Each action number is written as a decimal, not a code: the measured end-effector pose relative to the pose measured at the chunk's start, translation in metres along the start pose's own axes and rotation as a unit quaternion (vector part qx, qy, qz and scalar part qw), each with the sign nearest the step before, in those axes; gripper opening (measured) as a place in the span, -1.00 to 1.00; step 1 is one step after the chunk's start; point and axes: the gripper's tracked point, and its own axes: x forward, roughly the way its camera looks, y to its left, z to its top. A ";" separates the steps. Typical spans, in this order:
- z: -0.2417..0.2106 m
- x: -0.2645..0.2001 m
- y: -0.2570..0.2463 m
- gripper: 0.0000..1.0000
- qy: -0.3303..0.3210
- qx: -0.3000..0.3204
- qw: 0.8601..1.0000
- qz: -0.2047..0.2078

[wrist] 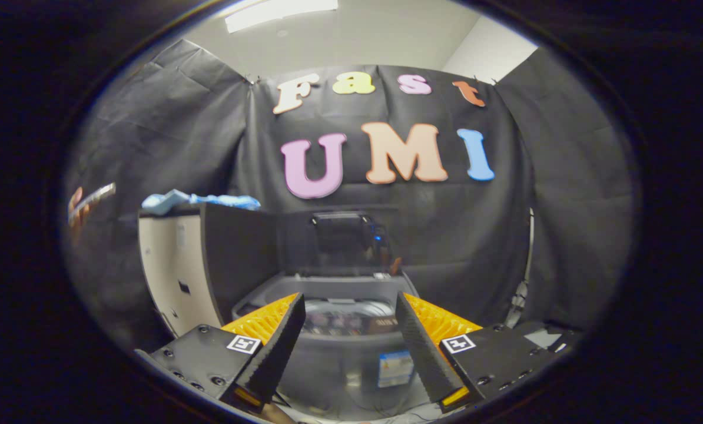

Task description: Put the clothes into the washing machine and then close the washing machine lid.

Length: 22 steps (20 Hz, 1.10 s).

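A grey top-loading washing machine (342, 347) stands straight ahead of my gripper (348, 300), its body showing between and beyond the two fingers. Its lid (342, 235) is raised upright at the back, leaving the round drum opening (342, 315) uncovered. A light blue piece of clothing (195, 201) lies crumpled on top of a tall cabinet (210, 265) to the left of the machine, well beyond my left finger. My gripper is open, with a wide gap and nothing between the fingers.
The cabinet has a pale front face and a dark side panel that stands close against the washer's left side. Black cloth walls close in behind and on both sides. A white upright bar (528, 265) runs along the right wall.
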 end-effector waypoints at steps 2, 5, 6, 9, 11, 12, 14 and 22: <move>0.043 0.035 0.048 0.92 -0.008 0.014 0.999 0.043; 0.088 0.079 0.122 0.92 -0.008 0.030 0.993 0.113; 0.099 0.095 0.145 0.92 -0.006 0.029 0.991 0.132; 0.113 0.136 0.216 0.91 0.017 0.022 0.982 0.187; 0.114 0.157 0.260 0.91 0.037 0.017 0.976 0.215; 0.110 0.167 0.278 0.91 0.050 0.008 0.973 0.223; 0.097 0.185 0.304 0.92 0.079 -0.015 0.970 0.230; 0.037 0.218 0.357 0.92 0.192 -0.047 0.948 0.249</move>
